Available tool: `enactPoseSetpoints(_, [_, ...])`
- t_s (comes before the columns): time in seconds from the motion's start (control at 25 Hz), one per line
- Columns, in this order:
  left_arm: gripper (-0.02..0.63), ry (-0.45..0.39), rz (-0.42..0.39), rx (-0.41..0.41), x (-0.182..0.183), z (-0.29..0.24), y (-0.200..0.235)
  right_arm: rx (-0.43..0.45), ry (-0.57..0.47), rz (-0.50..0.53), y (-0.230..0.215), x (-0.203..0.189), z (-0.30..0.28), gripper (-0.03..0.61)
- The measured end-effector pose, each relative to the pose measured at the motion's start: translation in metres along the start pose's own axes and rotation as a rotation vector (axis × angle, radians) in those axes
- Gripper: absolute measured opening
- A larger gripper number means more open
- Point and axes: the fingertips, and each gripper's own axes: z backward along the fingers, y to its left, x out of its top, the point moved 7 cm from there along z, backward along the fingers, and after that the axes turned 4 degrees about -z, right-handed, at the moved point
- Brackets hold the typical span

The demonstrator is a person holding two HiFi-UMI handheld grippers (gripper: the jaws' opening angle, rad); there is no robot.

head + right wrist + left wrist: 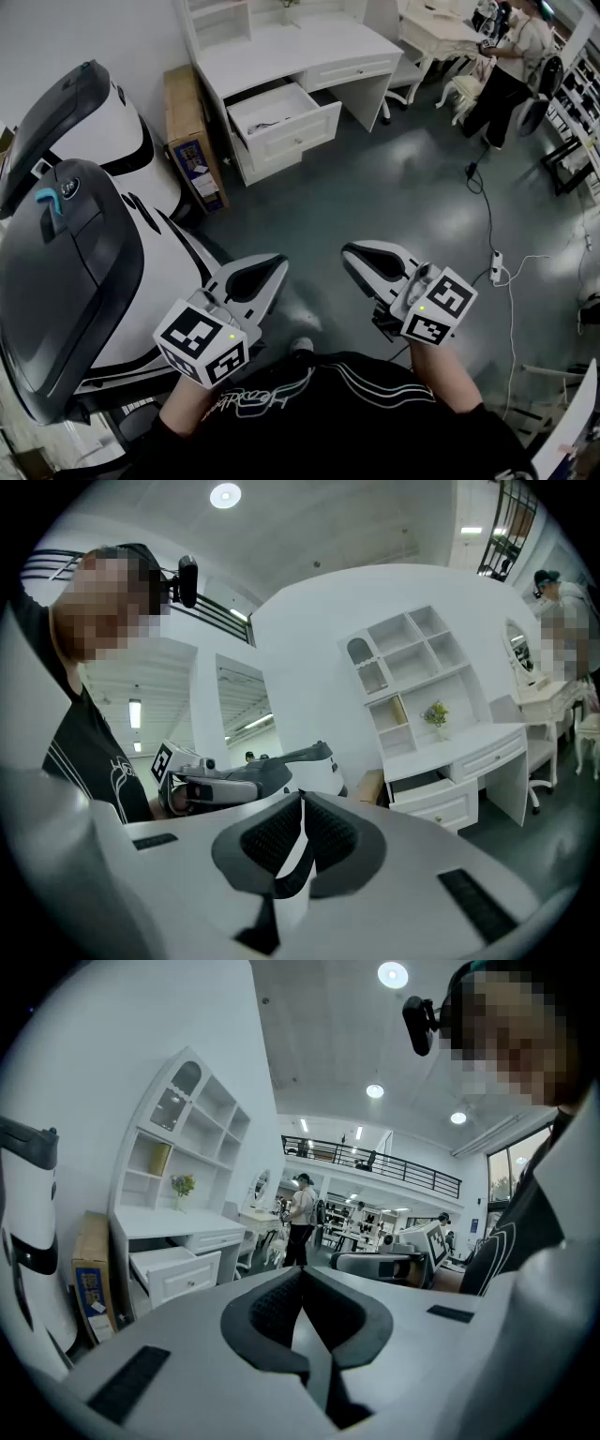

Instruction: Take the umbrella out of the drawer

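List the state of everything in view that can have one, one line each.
Left gripper: shut, nothing between the jaws.
Right gripper: shut, nothing between the jaws.
Lower desk drawer: pulled open; contents too small to tell.
Upper desk drawer: closed.

Far ahead of the left gripper (274,266) and right gripper (352,253), an open white drawer (286,119) juts from a white wooden desk (291,49); a brown cardboard box (190,131) stands just left.
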Motion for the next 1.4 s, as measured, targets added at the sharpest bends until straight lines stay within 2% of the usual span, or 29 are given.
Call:
enactPoseSetpoints(0.32, [0.02,-0.013,0.027,-0.044,-0.001,0.0,0.01,0.001,0.018,0.01,0.002,0.0,-0.01,0.046])
enactPoseSetpoints(0.56, [0.02,-0.008,0.062,-0.06,-0.007,-0.02,0.025,-0.012,0.063,-0.024,-0.023,-0.005,-0.018,0.046])
enactPoseSetpoints(0.76, [0.02,0.001,0.087,-0.023,-0.004,-0.055,0.054,0.086,0.115,-0.012,-0.056,0.0,-0.037,0.046])
enactPoseSetpoints(0.88, [0.02,-0.003,0.092,-0.013,0.001,-0.085,0.088,0.117,0.107,-0.019,-0.095,0.01,-0.063,0.048])
enactPoseSetpoints(1.08, [0.02,0.011,0.122,0.022,0.025,-0.166,0.153,0.153,0.115,-0.073,-0.198,0.039,-0.104,0.048])
enactPoseSetpoints(1.24, [0.02,0.038,0.115,0.02,0.06,-0.247,0.198,0.194,0.113,-0.075,-0.28,0.082,-0.134,0.048])
enactPoseSetpoints(1.4, [0.02,0.022,0.118,0.026,0.102,-0.31,0.24,0.226,0.119,-0.062,-0.352,0.121,-0.155,0.048])
